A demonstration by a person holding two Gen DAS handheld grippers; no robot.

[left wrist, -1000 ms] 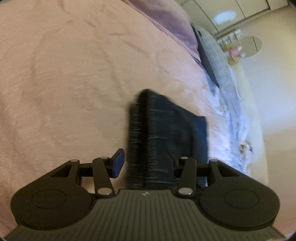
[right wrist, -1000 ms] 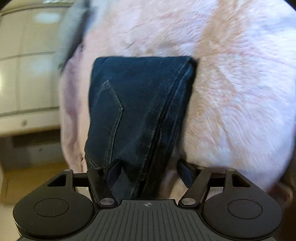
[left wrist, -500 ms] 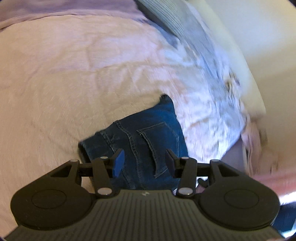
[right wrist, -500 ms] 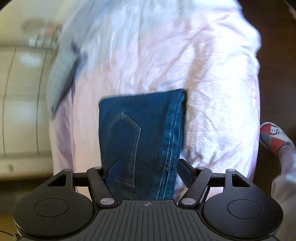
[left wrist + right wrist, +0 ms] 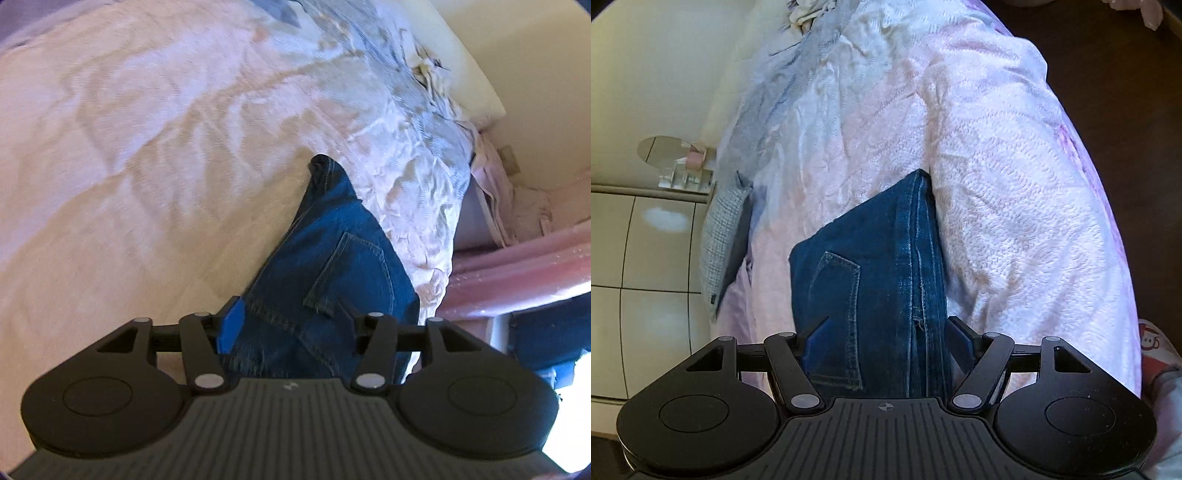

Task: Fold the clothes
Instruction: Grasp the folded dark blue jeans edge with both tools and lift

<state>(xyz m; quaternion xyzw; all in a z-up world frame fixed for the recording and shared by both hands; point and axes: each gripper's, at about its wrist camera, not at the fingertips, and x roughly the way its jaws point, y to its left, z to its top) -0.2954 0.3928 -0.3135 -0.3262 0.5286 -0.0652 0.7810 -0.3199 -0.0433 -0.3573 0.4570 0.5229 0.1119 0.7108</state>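
My left gripper (image 5: 290,321) is opening over the folded jeans (image 5: 334,266), pads clear of the denim. My right gripper (image 5: 882,338) stands spread, jeans between its fingers. They stretch toward twelve o'clock across the pink bedspread (image 5: 997,221).

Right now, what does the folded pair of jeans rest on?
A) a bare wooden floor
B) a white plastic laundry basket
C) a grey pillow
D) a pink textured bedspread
D: in both wrist views the folded jeans lie flat on the pink textured bedspread, which surrounds them on the visible sides; the grey pillow sits apart at the bed's edge.
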